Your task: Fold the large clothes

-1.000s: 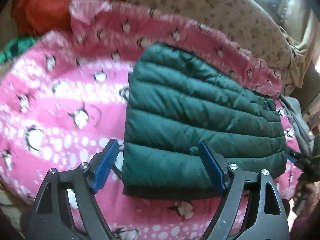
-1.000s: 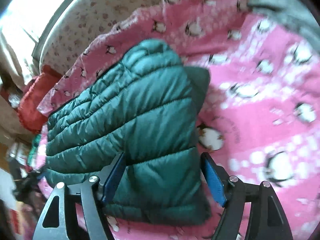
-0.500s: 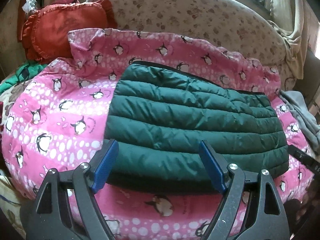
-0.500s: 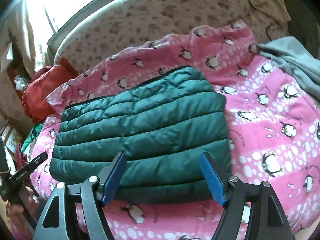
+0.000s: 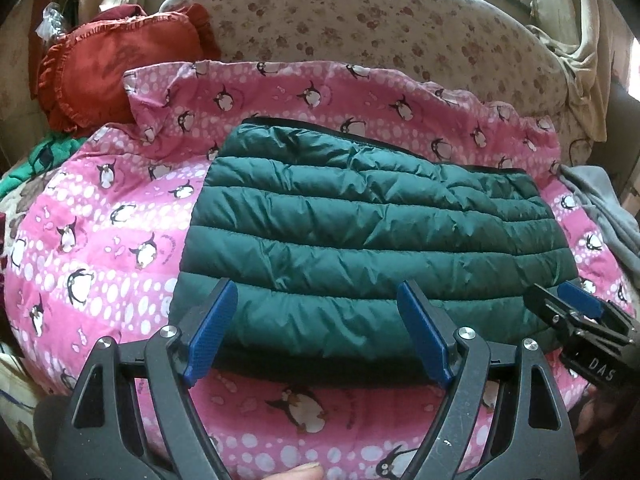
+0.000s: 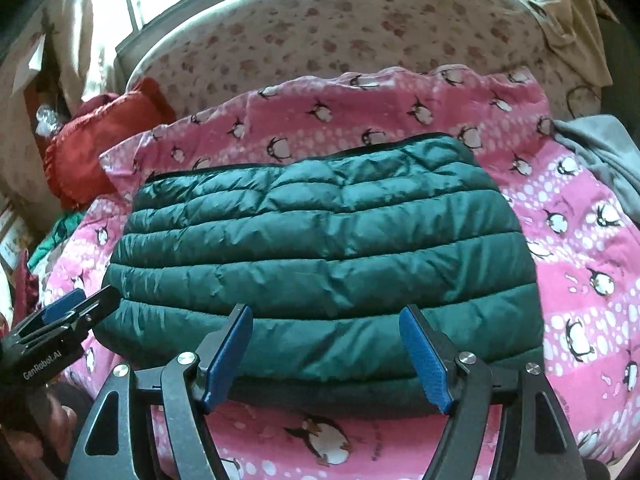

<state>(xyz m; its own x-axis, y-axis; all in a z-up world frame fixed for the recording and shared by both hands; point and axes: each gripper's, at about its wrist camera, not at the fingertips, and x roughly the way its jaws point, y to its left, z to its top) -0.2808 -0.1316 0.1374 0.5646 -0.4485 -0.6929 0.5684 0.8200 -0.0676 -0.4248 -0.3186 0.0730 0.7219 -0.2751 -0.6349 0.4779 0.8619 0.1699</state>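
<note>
- You can read "GenRobot.AI" in white on your left gripper point(image 6: 60, 312), down left of the green jacket point(image 6: 320, 264).
- Your right gripper point(image 5: 576, 312), right of that jacket, shows "DAS", rest cut off.

Each hand-held gripper point(image 5: 316, 336) had black skeletal arms with triangular cut-outs, silver screws and ribbed blue pads point(image 6: 424, 360); white lettering marked their sides.
</note>
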